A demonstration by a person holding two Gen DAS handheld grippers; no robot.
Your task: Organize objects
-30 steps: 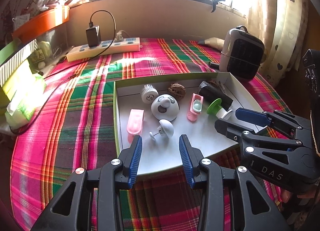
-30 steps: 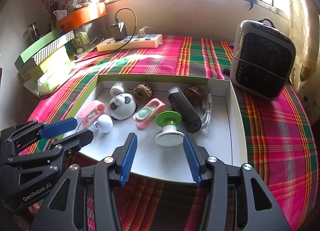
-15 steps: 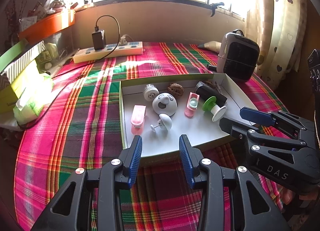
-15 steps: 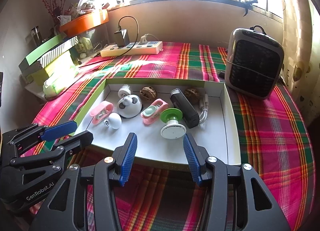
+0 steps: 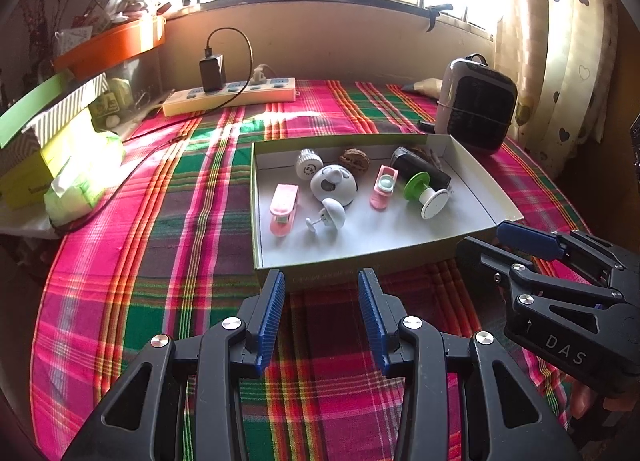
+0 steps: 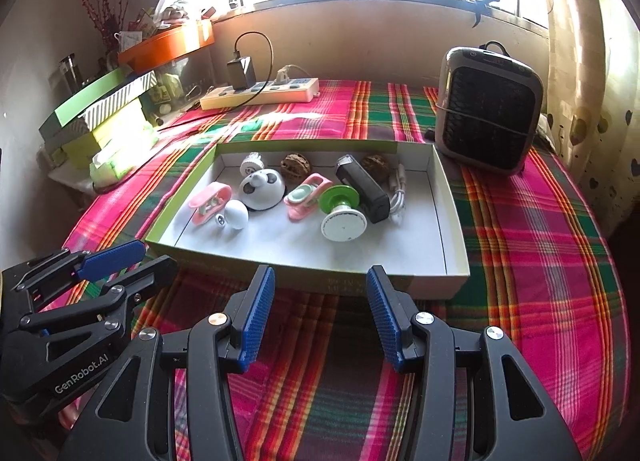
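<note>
Both the left gripper (image 5: 321, 285) and the right gripper (image 6: 320, 281) hang low in frame, jaws parted and empty, short of the box (image 6: 454, 221). The small objects (image 6: 280, 193) lie inside it, mid-frame, which fits either sorting pending or finished.

"DAS" is printed in white on the right gripper (image 5: 490, 239); "GenRobot.AI" is printed in white on the left gripper (image 6: 132, 261). No other text is legible.

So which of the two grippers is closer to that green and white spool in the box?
The right gripper, likely. It hangs outside the box, almost straight in front of the spool. The left gripper is also outside the box, off to the spool's left.
</note>
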